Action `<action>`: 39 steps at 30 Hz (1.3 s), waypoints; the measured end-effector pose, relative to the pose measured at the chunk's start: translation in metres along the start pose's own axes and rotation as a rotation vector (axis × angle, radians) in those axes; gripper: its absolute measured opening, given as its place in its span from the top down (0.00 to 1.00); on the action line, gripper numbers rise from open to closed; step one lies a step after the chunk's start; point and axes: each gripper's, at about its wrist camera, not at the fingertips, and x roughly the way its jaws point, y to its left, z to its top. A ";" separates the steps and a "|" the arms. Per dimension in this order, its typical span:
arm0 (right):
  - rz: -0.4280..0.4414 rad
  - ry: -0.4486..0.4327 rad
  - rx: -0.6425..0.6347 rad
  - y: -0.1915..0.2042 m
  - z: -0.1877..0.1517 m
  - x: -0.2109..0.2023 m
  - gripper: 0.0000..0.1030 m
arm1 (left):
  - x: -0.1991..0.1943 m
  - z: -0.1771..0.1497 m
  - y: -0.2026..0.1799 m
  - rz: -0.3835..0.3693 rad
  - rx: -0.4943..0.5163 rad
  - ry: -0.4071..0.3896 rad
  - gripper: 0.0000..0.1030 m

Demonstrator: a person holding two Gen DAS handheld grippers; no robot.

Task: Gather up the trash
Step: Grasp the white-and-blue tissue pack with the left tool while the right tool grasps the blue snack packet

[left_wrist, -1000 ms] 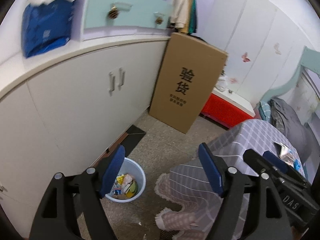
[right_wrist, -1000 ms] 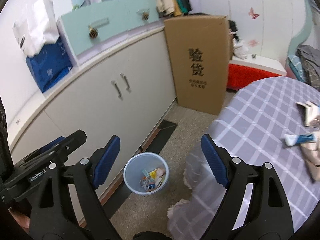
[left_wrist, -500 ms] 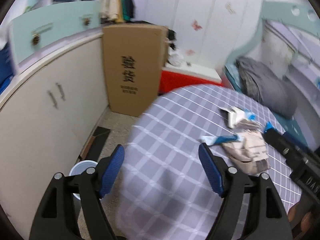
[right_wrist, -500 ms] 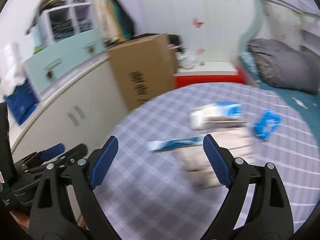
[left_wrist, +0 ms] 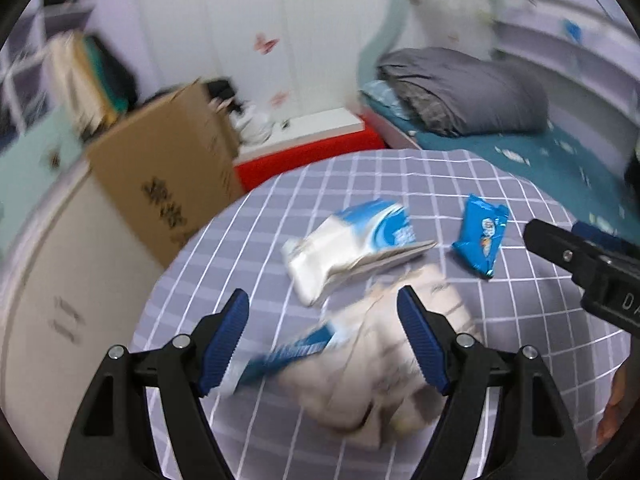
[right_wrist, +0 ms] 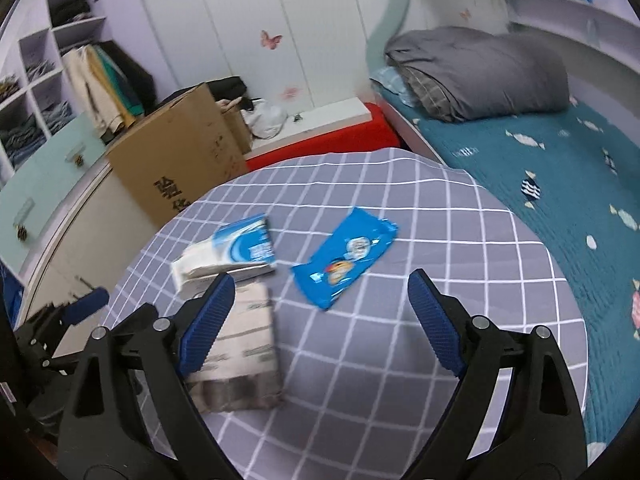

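Observation:
On the round table with a grey checked cloth (right_wrist: pixel 400 208) lie several pieces of trash. A blue snack wrapper (right_wrist: pixel 344 256) (left_wrist: pixel 480 236) lies ahead of my right gripper (right_wrist: pixel 320 284), which is open, its jaws still widening, with nothing between them. A white and blue tissue pack (left_wrist: pixel 348 244) (right_wrist: pixel 232 252) lies just beyond my left gripper (left_wrist: pixel 322 300). That gripper hangs open over a crumpled beige wrapper (left_wrist: pixel 384 360) (right_wrist: pixel 240 348) and a blue and white strip wrapper (left_wrist: pixel 288 356), both blurred. Each gripper shows at the edge of the other's view.
A tall cardboard box (right_wrist: pixel 180 160) stands against white cabinets (left_wrist: pixel 60 280) at the left. Behind the table are a red-sided low bench (right_wrist: pixel 328 136) and a bed with a teal cover (right_wrist: pixel 560 184) and a grey duvet (right_wrist: pixel 480 72).
Both views have swung right, from the floor bin beside the cabinets to the table top. The bin has left view and the wrappers now lie close under the grippers.

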 end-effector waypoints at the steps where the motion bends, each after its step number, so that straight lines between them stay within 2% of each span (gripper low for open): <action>1: 0.002 0.001 0.007 -0.004 0.001 0.002 0.16 | 0.003 0.003 -0.005 0.004 0.031 -0.008 0.27; 4: 0.015 0.004 0.034 -0.014 0.005 0.011 0.15 | 0.018 0.012 -0.020 0.026 0.133 -0.018 0.31; 6: 0.020 0.010 0.046 -0.020 0.009 0.017 0.15 | 0.026 0.016 -0.026 0.033 0.166 -0.012 0.33; 8: 0.021 0.011 0.054 -0.023 0.011 0.022 0.15 | 0.037 0.020 -0.027 0.025 0.163 0.003 0.34; 10: 0.022 0.015 0.061 -0.026 0.012 0.028 0.15 | 0.044 0.020 -0.029 -0.015 0.163 0.020 0.41; 14: 0.020 0.023 0.064 -0.027 0.012 0.036 0.15 | 0.061 0.019 -0.037 -0.020 0.209 0.067 0.50; 17: 0.014 0.033 0.064 -0.029 0.014 0.042 0.15 | 0.068 0.023 -0.035 -0.040 0.171 0.074 0.59; 21: -0.004 0.064 0.055 -0.028 0.016 0.051 0.15 | 0.066 0.027 -0.027 -0.066 0.133 0.071 0.93; 24: -0.026 0.113 0.054 -0.023 0.019 0.061 0.15 | 0.066 0.030 -0.015 -0.042 0.072 0.059 0.96; 27: -0.059 0.156 0.046 -0.014 0.022 0.071 0.15 | 0.054 0.032 0.008 -0.027 -0.034 -0.002 0.97; 30: -0.103 0.179 0.012 -0.002 0.022 0.081 0.15 | 0.040 0.033 0.020 0.015 -0.060 -0.061 0.97; 36: -0.169 0.199 -0.068 0.016 0.018 0.100 0.16 | 0.023 0.033 0.050 0.056 -0.128 -0.096 0.97; 37: -0.188 0.194 -0.088 0.018 0.017 0.101 0.17 | 0.022 0.032 0.053 0.060 -0.134 -0.097 0.97; 38: -0.205 0.192 -0.106 0.020 0.017 0.102 0.23 | 0.020 0.030 0.058 0.068 -0.141 -0.099 0.97; 39: -0.220 0.186 -0.117 0.021 0.016 0.102 0.34 | 0.018 0.028 0.061 0.070 -0.149 -0.098 0.97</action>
